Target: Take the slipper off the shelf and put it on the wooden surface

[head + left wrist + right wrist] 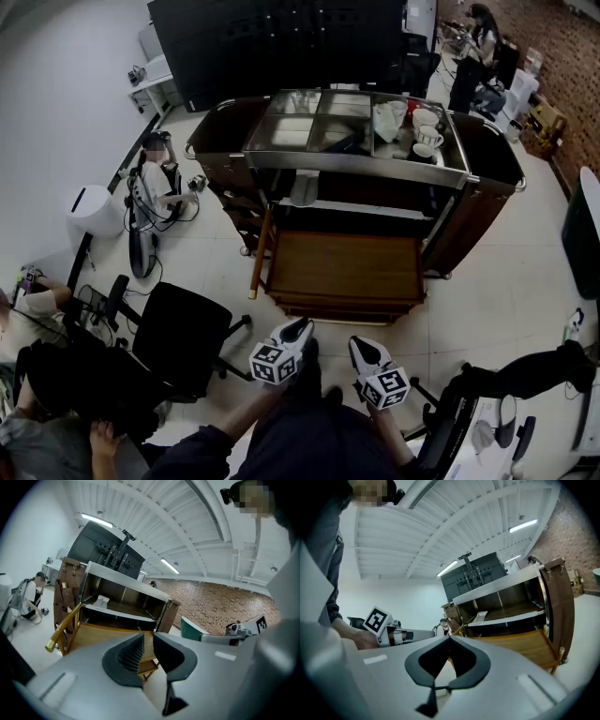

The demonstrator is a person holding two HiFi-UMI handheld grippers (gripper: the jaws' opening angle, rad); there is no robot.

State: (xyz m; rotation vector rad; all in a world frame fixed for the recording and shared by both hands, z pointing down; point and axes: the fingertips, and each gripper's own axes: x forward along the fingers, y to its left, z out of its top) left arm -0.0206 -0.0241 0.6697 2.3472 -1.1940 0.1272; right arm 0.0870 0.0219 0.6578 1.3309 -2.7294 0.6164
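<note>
A white slipper [303, 190] lies on the shelf under the cart's metal top [356, 159]; it also shows as the slipper [100, 601] in the left gripper view and the slipper [479, 617] in the right gripper view. Below and in front of the shelf is the wooden surface [342, 267], bare. My left gripper [302, 324] and right gripper [359, 342] are held close to my body, well short of the cart. The left gripper [148, 634] has a narrow gap between its jaws with nothing in it. The right gripper [449, 638] has its tips together and holds nothing.
White cups [427, 131] and a bag stand on the cart top. A black office chair [183, 342] is at my left, a white bin [89, 211] further left. One person sits on the floor [157, 183], another stands at the back right [473, 56].
</note>
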